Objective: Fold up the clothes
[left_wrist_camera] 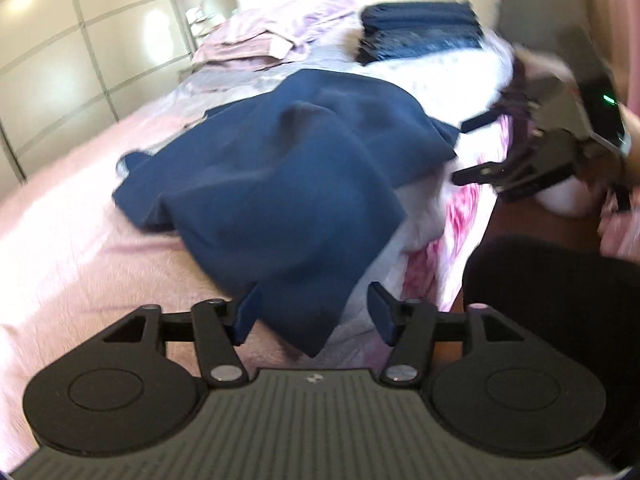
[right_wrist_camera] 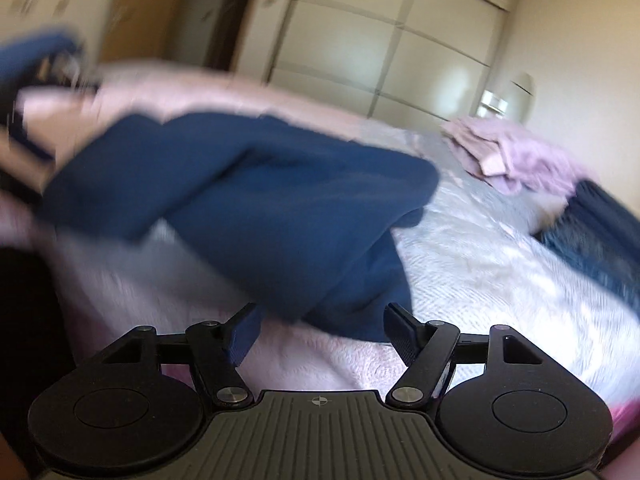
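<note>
Both tongs spread wide over a rumpled navy garment.
Left tongs (left_wrist_camera: 314, 312) and right tongs (right_wrist_camera: 320, 330) hold nothing, each hovering at the near edge of the bed (left_wrist_camera: 80, 248); the navy garment (left_wrist_camera: 272, 168) lies crumpled beside that edge, while folded dark clothes (left_wrist_camera: 420, 30) and pink clothes (left_wrist_camera: 276, 36) sit toward the far end.

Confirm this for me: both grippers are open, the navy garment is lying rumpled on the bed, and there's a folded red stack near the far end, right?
Not quite: the folded stack is dark blue, not red, as the left wrist view shows. The rest holds: the left gripper and right gripper are open, and the navy garment lies rumpled on the bed.
</note>
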Motion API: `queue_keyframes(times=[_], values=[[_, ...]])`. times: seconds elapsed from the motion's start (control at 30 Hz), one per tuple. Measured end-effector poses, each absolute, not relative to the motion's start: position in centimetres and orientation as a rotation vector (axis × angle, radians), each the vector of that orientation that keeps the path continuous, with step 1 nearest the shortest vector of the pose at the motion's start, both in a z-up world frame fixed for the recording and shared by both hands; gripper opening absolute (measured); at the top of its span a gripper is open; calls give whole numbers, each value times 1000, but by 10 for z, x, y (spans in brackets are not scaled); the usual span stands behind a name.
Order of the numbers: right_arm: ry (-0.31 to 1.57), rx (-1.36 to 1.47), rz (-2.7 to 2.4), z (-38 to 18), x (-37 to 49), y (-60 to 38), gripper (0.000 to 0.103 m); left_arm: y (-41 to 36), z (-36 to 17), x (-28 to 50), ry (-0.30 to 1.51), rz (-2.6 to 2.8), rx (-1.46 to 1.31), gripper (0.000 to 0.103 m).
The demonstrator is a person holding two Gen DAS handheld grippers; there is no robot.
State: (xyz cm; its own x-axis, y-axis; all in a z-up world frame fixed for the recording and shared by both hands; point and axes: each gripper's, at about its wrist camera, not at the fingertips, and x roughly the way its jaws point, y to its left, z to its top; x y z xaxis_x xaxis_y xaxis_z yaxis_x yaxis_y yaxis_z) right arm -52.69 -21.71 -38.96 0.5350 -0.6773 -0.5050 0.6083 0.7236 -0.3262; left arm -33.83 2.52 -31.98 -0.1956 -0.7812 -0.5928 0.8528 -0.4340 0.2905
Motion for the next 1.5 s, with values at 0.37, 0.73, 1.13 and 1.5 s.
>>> queue_keyframes(times=[0.37, 0.73, 1.13, 1.5], values=[[506, -88, -862, -360, -518, -242, 0, 20, -347, -385, -176, -1751, 901, 74], [401, -13, -879, -315, -555, -233, 0, 16, -362, -387, -275, -1646, 919, 3], [504, -211, -748, -381, -467, -186, 86, 15, -254, -319, -30, -1762, 514, 2], [562, -396, -982, -405, -500, -233, 86, 37, -266, -307, -19, -1676, 602, 0]])
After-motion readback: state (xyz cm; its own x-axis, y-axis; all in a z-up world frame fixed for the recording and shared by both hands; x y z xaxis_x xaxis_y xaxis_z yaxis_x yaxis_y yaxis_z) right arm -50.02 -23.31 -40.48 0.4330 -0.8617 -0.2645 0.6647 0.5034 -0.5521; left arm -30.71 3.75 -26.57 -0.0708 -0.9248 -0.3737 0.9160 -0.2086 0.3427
